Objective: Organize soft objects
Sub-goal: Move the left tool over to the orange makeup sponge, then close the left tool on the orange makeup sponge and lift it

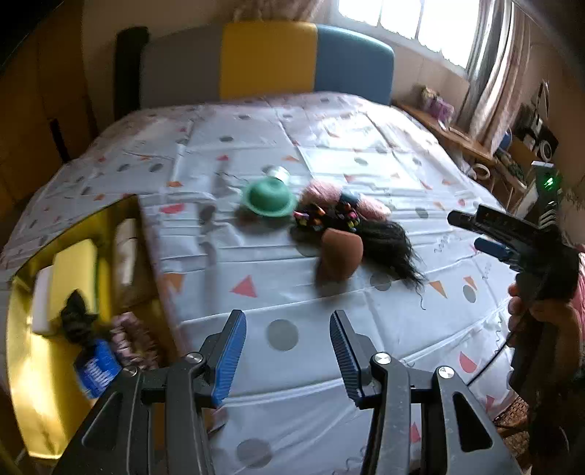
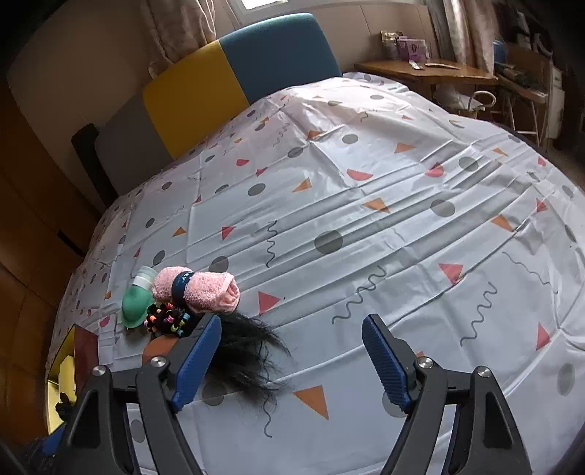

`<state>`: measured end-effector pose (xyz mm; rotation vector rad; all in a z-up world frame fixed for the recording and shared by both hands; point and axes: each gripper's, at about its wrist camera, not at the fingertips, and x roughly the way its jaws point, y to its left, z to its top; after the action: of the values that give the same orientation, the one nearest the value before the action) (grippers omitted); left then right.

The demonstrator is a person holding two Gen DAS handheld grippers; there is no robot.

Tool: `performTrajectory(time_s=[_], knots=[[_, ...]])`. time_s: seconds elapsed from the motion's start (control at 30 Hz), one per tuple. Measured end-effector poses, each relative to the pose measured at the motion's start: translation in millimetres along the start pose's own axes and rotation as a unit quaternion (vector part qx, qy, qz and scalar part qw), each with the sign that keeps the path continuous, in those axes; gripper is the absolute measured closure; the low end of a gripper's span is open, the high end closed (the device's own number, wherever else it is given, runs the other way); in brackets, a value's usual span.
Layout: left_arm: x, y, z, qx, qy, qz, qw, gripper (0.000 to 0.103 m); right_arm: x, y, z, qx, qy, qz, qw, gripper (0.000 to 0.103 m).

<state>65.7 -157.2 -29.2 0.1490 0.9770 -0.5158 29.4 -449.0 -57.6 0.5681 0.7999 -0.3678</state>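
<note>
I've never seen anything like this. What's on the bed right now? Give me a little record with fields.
surface: patterned sheet
left jaws: left gripper open, empty
right jaws: right gripper open, empty
loose pile: pink rolled towel, green cap, beaded hair ties, black hairpiece, brown sponge
container: gold box, already holding soft items

window (image 1: 409,18) daylight, glare | left view motion-blurred | fisheye edges dark
</note>
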Motion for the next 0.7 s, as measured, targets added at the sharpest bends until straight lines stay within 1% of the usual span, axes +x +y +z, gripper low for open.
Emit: performTrajectory(time_s=[0.07,0.23,0.3,0.37,0.4,0.43,0.5,0.6,0.67,0.7], knots=[[15,-4,4,-0.002,0.014,-0.017,0.9998,0.055,2,0,0,0.004,0.006,0.006,1.0,0.023],[41,-22,21,-0.003,0.019,-0.029,0.9994,0.055,2,2,-1,0.003,0.008,0.014,1.0,0.023],[48,-30,27,0.006,0.017,-0.034,0.9993,0.055,2,2,0,0.006,0.008,0.017,1.0,0.023],[55,-40,33,0.026,0.008,-0.037,0.9989,0.047,2,1,1,0.011,0.009,0.023,1.0,0.023],[60,-44,35,0.035,0.006,-0.036,0.9987,0.042,2,0,1,0.014,0.011,0.026,1.0,0.022],[63,-46,37,0.039,0.006,-0.035,0.9986,0.039,2,-1,1,0.017,0.012,0.028,0.999,0.022],[72,-49,41,0.043,0.005,-0.037,0.9984,0.039,3,-1,1,0.019,0.015,0.033,0.999,0.022],[85,-53,46,0.049,0.004,-0.028,0.9984,0.039,4,1,0,0.018,0.019,0.037,0.999,0.022],[93,-56,51,0.05,0.004,-0.037,0.9981,0.036,4,2,0,0.017,0.019,0.039,0.999,0.022],[99,-58,54,0.052,0.008,-0.035,0.998,0.033,4,2,0,0.017,0.019,0.04,0.999,0.022]])
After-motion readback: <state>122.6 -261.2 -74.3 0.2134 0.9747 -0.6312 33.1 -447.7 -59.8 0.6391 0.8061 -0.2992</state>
